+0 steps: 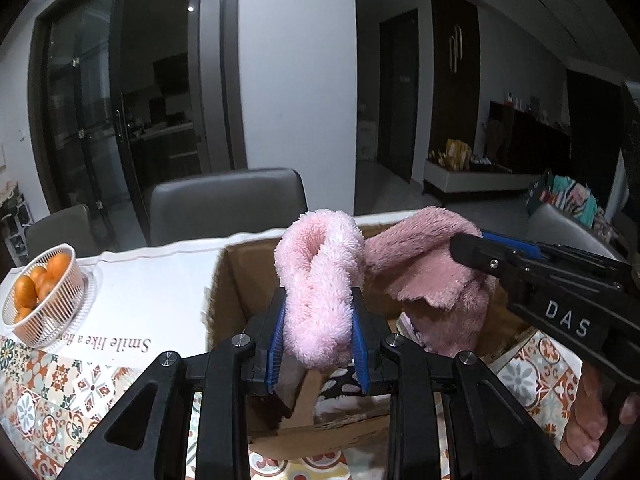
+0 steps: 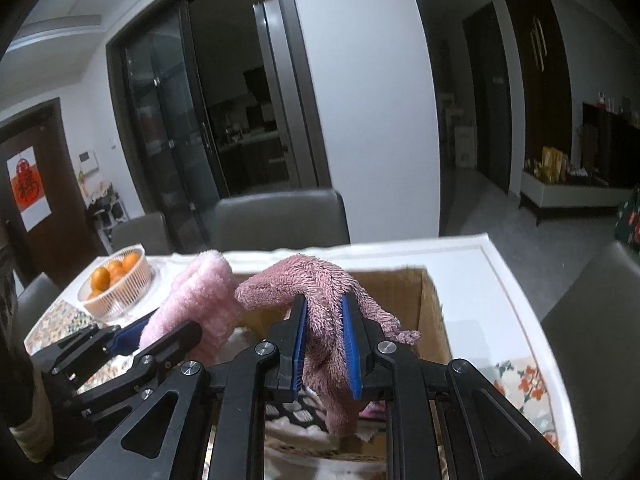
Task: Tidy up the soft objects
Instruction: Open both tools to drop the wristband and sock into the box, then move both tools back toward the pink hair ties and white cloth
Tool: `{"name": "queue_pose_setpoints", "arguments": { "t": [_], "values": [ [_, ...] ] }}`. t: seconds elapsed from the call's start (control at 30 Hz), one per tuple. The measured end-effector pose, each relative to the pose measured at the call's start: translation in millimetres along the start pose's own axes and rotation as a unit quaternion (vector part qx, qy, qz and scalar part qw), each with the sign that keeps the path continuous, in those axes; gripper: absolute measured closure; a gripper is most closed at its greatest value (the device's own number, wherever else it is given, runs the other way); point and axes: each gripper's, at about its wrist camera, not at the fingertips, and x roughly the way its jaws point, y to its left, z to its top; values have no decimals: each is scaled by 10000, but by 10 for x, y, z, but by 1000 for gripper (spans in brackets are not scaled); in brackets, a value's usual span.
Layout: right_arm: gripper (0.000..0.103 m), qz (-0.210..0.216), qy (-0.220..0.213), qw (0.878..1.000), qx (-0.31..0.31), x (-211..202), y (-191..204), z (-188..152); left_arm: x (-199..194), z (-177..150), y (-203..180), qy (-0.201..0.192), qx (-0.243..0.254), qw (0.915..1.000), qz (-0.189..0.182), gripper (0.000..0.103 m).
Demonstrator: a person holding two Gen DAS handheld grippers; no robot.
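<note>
Stretching left to right above the cardboard box, the pink fluffy towel hangs pinched between the left gripper and the right gripper, both clamped narrow.

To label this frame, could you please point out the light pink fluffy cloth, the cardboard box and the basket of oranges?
light pink fluffy cloth (image 1: 320, 280): left wrist view, its bunched middle.
cardboard box (image 1: 236, 280): left wrist view, inner left wall.
basket of oranges (image 1: 60, 312): left wrist view, white slatted side.

At the right of your left wrist view, white letters "DAS" stand on the black body of the right gripper. At lower left, the tablecloth bears upside-down print, "Smile like a flo…", cut off by the basket.
</note>
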Motion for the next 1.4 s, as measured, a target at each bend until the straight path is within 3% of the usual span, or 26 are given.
{"name": "queue_pose_setpoints", "arguments": {
  "t": [0.1,0.17,0.23,0.3,0.33,0.83,1.4],
  "values": [
    [84,-52,115,9999,-13,69,-49,-60,44,-33,-30,30,-8,10000,56,67],
    [83,-91,148,9998,-2,82,-74,-79,53,-41,-45,17,6,10000,84,56],
    [74,-123,191,9997,35,111,-111,-73,34,-43,-67,-26,6,10000,95,46],
    [51,-169,122,9997,129,87,-155,-58,5,-45,-65,-100,5,9999,130,45],
    [50,-205,73,9997,144,73,-163,-52,-21,-42,-71,-142,16,9998,168,44],
    [47,-585,-221,9979,184,-466,-110,-133,-592,-145,-99,-537,87,9982,245,41],
    [44,-600,-352,9972,285,-1096,-25,-359,-1220,-390,-165,-802,93,9966,150,39]
  ]
}}
